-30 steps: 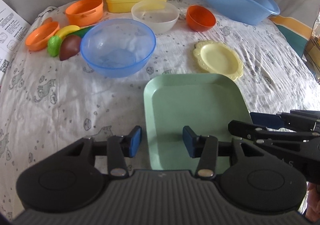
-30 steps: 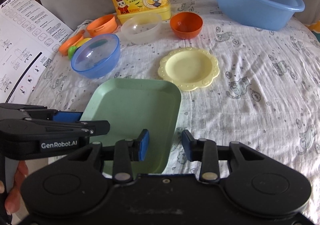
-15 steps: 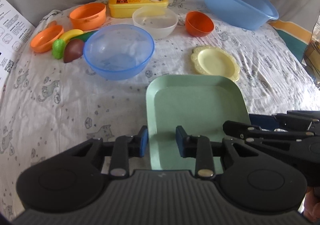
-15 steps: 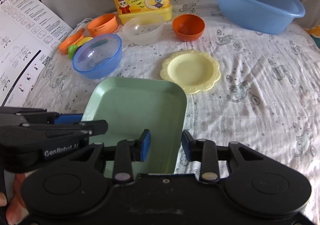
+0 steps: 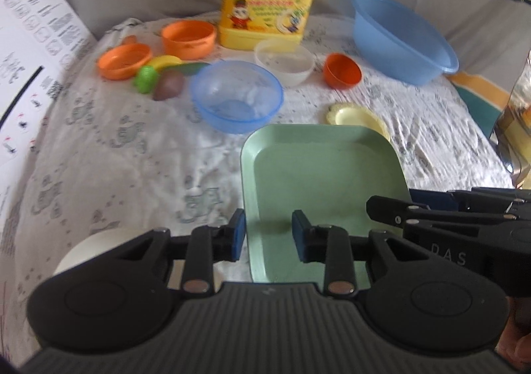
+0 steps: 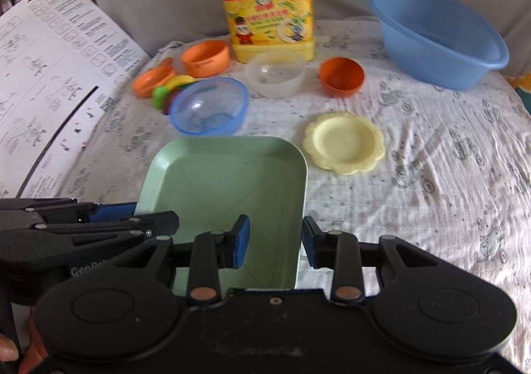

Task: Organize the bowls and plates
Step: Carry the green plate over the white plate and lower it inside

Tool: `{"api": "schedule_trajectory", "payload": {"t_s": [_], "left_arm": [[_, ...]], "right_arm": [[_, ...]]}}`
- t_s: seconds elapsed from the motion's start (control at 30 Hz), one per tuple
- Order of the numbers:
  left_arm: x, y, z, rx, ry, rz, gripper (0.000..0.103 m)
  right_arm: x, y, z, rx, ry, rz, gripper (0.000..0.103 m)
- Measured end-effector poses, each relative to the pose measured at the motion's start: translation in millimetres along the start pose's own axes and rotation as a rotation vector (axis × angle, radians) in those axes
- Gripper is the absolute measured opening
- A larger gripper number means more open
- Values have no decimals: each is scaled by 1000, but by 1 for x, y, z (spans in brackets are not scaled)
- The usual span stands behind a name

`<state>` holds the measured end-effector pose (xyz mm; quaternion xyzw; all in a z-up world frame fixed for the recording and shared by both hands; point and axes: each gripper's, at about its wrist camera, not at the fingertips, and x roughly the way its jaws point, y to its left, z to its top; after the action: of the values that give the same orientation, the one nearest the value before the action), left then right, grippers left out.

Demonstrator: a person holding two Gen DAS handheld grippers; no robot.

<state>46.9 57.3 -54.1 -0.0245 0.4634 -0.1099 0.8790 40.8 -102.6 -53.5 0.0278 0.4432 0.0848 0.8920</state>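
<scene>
A green square plate (image 5: 325, 174) (image 6: 232, 188) is tilted up off the cloth. My left gripper (image 5: 268, 230) straddles its left rim near the front corner, jaws a little apart. My right gripper (image 6: 275, 241) straddles its right rim, jaws a little apart. Whether either one pinches the rim I cannot tell. Beyond the plate are a clear blue bowl (image 5: 236, 95) (image 6: 209, 105), a yellow scalloped plate (image 6: 345, 140) (image 5: 361, 116), a white bowl (image 5: 285, 61) (image 6: 275, 73), a small orange bowl (image 5: 341, 70) (image 6: 341, 75) and two orange dishes (image 5: 189, 38) (image 5: 123, 56).
A yellow detergent jug (image 6: 267, 2) stands at the back. A large blue basin (image 6: 438, 37) is at the back right. Toy fruit (image 5: 159, 80) lies left of the blue bowl. A printed sheet (image 6: 49, 75) lies on the left. A white roll (image 5: 86, 249) is under my left gripper.
Both grippers have closed in on the green plate's side rims and lifted it. Its far edge has risen and now hides part of the yellow plate in the left wrist view.
</scene>
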Motion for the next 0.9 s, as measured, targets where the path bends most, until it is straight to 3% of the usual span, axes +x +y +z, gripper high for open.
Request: {"api": "schedule_trajectory", "payload": {"t_s": [0.43,0.9], "left_arm": [[-52,57,-20,-116,-69,51,29],[-68,111,-61,-189,-36,99,30]], "right_arm": [[-13,65,3,-103,24,85,34],[4,118,-12,-199,131,155,34]]}}
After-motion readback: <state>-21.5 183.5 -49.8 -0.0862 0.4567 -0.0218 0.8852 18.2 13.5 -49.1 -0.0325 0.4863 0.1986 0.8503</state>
